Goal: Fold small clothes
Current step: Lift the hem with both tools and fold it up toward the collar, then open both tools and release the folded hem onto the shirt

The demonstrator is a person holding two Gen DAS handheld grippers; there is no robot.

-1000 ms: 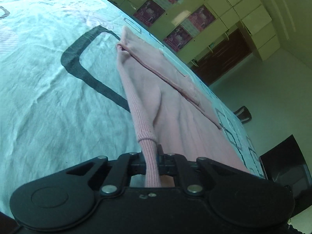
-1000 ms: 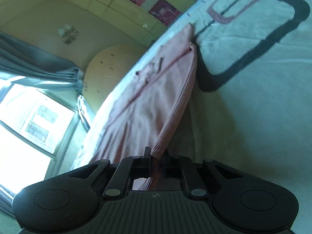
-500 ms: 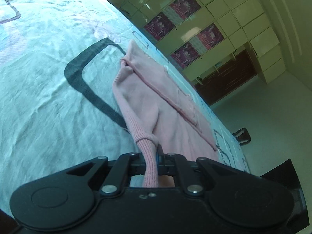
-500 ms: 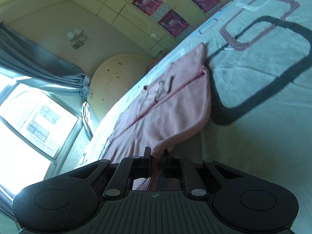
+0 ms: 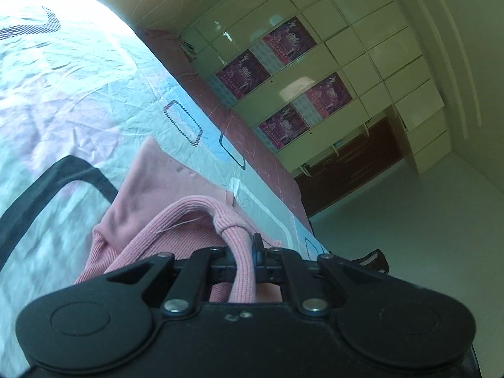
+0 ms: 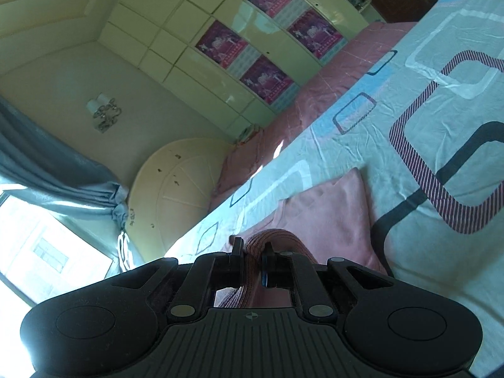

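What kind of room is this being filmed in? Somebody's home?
Most likely a bedroom in a home. The pink garment lies on a bed with a patterned bedsheet and a rounded cream headboard. A wall of cream cabinets with posters and a curtained window fit that.

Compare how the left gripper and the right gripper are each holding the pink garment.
The left gripper clamps a thick rolled ribbed band that arcs up ahead of it; the right gripper clamps a flatter ribbed edge. The left gripper's body is smooth black, the right gripper's ridged. Both are shut on the same pink garment, whose far part lies on the patterned bedsheet.
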